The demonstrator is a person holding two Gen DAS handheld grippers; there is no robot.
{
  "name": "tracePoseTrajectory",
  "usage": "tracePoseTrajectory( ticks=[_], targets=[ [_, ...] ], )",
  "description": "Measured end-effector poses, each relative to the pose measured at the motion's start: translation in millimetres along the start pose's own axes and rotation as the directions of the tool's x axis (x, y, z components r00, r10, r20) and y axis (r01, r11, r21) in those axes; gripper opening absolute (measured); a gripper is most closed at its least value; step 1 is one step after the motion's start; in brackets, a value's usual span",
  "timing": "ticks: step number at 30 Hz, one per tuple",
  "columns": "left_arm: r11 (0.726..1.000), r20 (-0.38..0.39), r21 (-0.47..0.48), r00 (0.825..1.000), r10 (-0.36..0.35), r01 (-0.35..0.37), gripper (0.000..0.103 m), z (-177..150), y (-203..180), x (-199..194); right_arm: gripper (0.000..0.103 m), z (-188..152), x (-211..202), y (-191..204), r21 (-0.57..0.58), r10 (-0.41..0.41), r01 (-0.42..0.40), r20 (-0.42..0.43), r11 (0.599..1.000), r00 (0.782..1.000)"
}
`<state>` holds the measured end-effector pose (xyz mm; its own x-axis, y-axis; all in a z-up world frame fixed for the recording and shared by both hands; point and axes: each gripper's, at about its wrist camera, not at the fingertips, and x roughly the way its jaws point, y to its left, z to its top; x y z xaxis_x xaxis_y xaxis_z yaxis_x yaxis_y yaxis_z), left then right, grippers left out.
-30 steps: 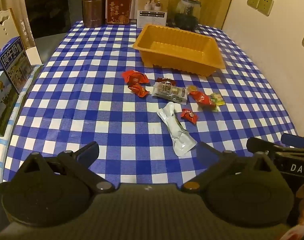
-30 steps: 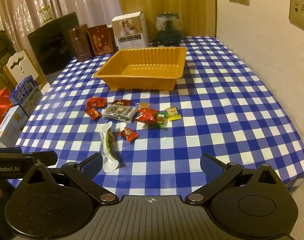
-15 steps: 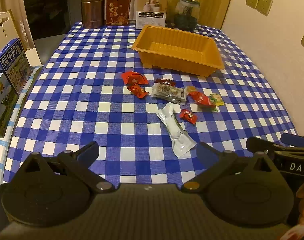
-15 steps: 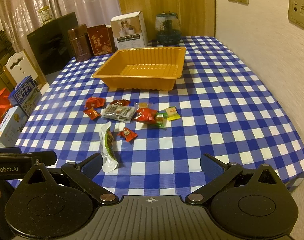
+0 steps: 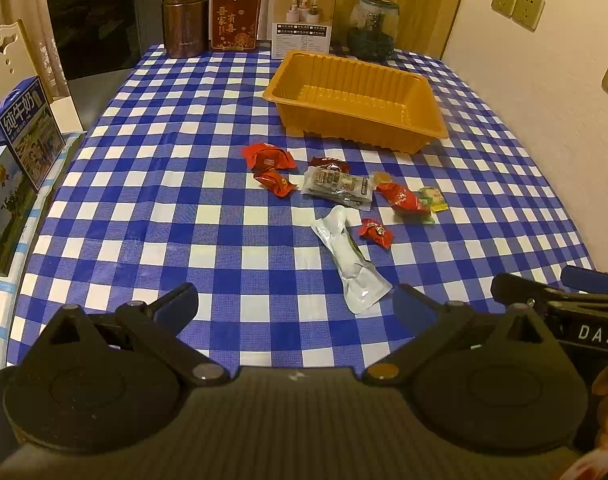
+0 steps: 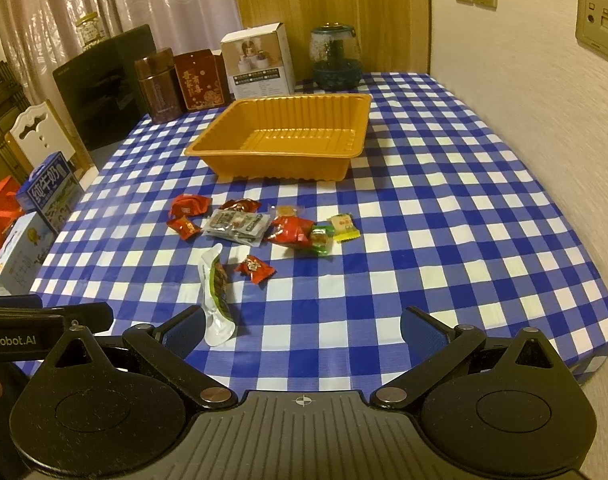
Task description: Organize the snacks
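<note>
Left wrist view shows your start: one orange tray (image 5: 356, 114) sits empty on the checked table (image 5: 143, 184), roughly nine snacks scattered just before it. Both your left gripper (image 5: 295, 306) and right gripper (image 6: 301, 326) gape wide, holding nothing. Likely next: close on the long white pouch (image 5: 350, 266), nearest you.

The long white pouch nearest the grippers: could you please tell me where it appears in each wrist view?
Left wrist: the long white pouch lies right of centre, low, running diagonally.
Right wrist: it lies lower left, its near end beside the left finger.
Shared landmark: the orange tray behind the snacks.
</note>
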<state>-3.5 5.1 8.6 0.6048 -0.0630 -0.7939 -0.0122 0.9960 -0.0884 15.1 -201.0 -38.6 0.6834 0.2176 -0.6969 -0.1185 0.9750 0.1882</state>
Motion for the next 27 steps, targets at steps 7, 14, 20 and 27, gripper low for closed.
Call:
tracePoseTrajectory(
  ticks=[7, 14, 20, 27],
  targets=[
    [1.000, 0.002, 0.001, 1.000, 0.003, -0.003, 0.103, -0.6, -0.7, 0.0, 0.103, -0.2, -0.2, -0.1, 0.001, 0.000, 0.000, 0.001, 1.000, 1.000],
    [1.000, 0.000, 0.002, 1.000, -0.001, 0.001, 0.103, 0.5, -1.3, -0.1, 0.103, -0.1, 0.3, -0.8, 0.002, 0.000, 0.000, 0.002, 1.000, 1.000],
    [1.000, 0.001, 0.001, 1.000, -0.002, 0.002, 0.103, 0.3, -1.3, -0.1, 0.103, -0.2, 0.5, -0.8, 0.002, 0.000, 0.000, 0.001, 1.000, 1.000],
    [1.000, 0.001, 0.002, 1.000, 0.000, 0.000, 0.103, 0.3, -1.9, 0.0, 0.103, -0.1, 0.4, -1.3, 0.002, 0.000, 0.000, 0.002, 1.000, 1.000]
  ],
)
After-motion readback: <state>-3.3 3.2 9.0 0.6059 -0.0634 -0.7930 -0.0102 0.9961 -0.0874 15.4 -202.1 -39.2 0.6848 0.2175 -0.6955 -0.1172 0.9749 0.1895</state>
